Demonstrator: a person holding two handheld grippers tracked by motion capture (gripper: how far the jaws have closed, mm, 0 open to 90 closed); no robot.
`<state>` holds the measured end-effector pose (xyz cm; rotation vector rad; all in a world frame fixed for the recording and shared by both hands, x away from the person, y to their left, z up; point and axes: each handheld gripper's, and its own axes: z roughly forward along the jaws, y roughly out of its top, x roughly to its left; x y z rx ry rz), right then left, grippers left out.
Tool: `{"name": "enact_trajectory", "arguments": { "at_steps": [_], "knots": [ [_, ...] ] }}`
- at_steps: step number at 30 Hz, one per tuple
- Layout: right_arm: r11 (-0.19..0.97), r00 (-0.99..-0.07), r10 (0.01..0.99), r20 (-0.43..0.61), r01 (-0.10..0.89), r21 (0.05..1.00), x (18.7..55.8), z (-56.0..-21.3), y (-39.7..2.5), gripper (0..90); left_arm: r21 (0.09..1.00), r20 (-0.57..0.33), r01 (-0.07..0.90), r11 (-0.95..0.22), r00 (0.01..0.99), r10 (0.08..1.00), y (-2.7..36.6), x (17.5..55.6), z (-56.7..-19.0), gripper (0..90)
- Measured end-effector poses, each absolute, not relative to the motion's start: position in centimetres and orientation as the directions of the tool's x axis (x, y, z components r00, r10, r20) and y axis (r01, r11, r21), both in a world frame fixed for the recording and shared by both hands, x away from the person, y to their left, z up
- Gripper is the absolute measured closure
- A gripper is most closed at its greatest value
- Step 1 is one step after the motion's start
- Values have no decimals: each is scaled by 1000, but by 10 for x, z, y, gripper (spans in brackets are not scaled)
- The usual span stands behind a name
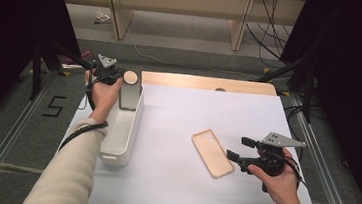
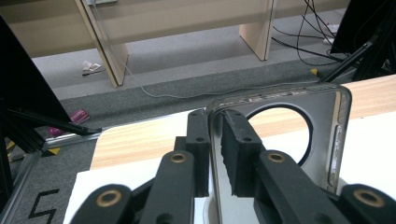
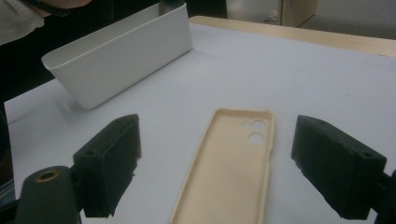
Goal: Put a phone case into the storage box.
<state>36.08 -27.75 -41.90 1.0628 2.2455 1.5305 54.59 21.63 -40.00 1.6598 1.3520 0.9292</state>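
Grey phone case in left claw, over bin

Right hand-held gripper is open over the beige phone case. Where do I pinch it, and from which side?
Probably a long side rim of the beige phone case. It lies flat, open side up, on the white table cover, so only the thin raised rim is pinchable. Bring the right hand-held gripper down from above, one jaw inside the shell, one outside. Its jaws already stand wide on either side of the case.
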Motion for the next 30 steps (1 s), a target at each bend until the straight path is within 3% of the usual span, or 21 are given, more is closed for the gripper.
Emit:
{"name": "enact_trajectory", "arguments": {
  "at_steps": [8, 23, 30],
  "knots": [
    [196, -713, 670, 208, 440, 876, 361, -419, -277, 168, 895, 61, 426, -130, 172, 983, 216, 548, -401, 711],
    [203, -705, 676, 214, 458, 866, 362, -421, -277, 168, 881, 42, 457, -124, 186, 982, 214, 536, -395, 246],
    [206, -698, 683, 214, 465, 861, 364, -422, -277, 169, 872, -2, 473, -124, 256, 967, 212, 512, -391, 78]
  ]
}}
